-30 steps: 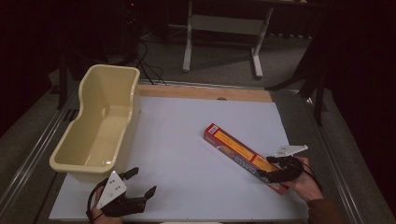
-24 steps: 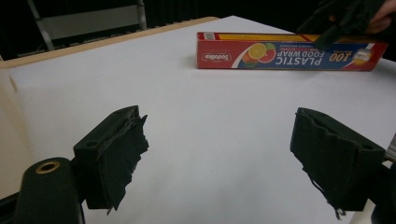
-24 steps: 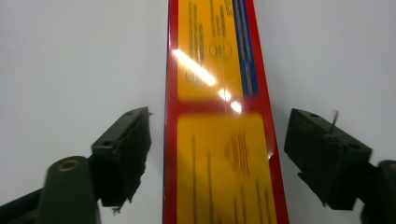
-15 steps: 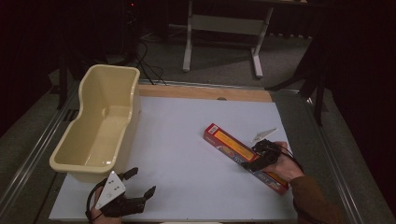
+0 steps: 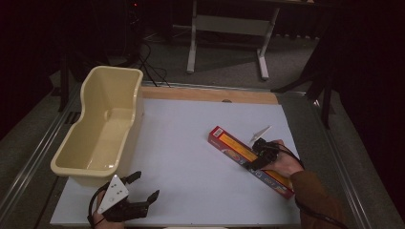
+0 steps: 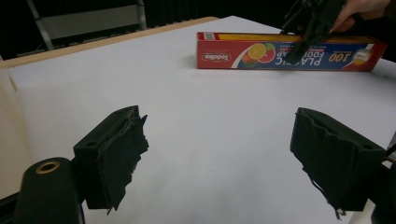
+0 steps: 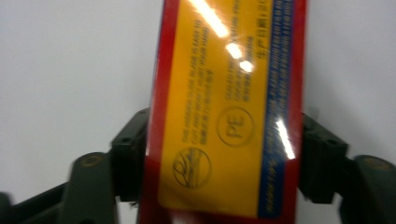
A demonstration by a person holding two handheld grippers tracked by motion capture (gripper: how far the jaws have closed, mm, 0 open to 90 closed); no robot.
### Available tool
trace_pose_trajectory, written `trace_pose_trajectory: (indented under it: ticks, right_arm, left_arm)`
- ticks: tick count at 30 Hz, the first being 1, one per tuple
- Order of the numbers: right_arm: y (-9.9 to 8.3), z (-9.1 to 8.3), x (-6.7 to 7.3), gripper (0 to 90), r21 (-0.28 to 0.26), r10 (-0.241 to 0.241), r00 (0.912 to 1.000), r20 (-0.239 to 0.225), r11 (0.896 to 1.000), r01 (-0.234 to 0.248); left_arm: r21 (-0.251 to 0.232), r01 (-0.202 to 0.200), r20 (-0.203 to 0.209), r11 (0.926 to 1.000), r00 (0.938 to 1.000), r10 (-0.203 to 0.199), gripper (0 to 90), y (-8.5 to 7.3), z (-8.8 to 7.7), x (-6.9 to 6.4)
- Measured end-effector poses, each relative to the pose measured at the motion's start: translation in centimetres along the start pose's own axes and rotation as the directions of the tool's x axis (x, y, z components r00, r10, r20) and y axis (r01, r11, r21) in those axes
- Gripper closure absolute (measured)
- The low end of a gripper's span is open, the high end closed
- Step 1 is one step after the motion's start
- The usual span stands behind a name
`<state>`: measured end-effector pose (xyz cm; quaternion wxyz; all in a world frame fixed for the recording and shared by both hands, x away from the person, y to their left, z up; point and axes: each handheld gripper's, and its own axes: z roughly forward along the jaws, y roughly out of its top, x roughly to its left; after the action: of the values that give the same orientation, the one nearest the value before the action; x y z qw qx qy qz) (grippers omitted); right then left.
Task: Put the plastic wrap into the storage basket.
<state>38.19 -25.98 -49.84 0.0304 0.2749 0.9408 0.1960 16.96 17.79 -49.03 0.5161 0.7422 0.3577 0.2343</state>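
Right gripper (image 5: 255, 161) just closing, jaws pinching red box (image 5: 248, 160) (label: "PLASTIC FOOD WRAP", "100", "PE"); left gripper (image 5: 143, 188) spread.

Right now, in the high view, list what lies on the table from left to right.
Cream tub → left gripper, jaws open over bare table → red food-wrap box → right gripper, whose jaws have just been closing, one on each side of the box.
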Motion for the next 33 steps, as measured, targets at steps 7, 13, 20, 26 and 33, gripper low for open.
trace_pose_trajectory:
  ticks: [7,13,20,26,33]
  right_arm:
    - [0.6,0.4,-0.1,34.9,0.058,0.0,0.9999,-0.017,0.998,0.001]
    - [1.1,1.1,0.1,36.7,0.125,-0.018,0.9998,0.008,0.992,0.017]
    - [1.3,0.8,-0.1,40.9,0.133,0.079,0.9969,0.003,0.988,-0.079]
    - [1.3,0.8,0.1,41.6,0.127,0.11,0.9939,0.0,0.986,-0.109]
    - [1.0,0.5,-0.7,42.4,0.092,0.199,0.9791,0.04,0.975,-0.202]
  left_arm:
    - [0.003,0.0,0.0,1.0,1.0,0.0,17.2,0.0,0.1,0.0]
    - [0.001,0.002,0.0,1.0,1.0,-0.002,17.3,0.0,0.0,0.0]
    - [-0.002,0.004,-0.001,1.0,1.0,-0.004,17.4,0.0,0.0,0.0]
    - [-0.001,0.002,-0.002,1.0,1.0,-0.002,17.5,0.0,0.0,0.0]
    - [-0.005,0.007,-0.001,1.0,1.0,-0.007,17.6,0.0,-0.1,0.0]
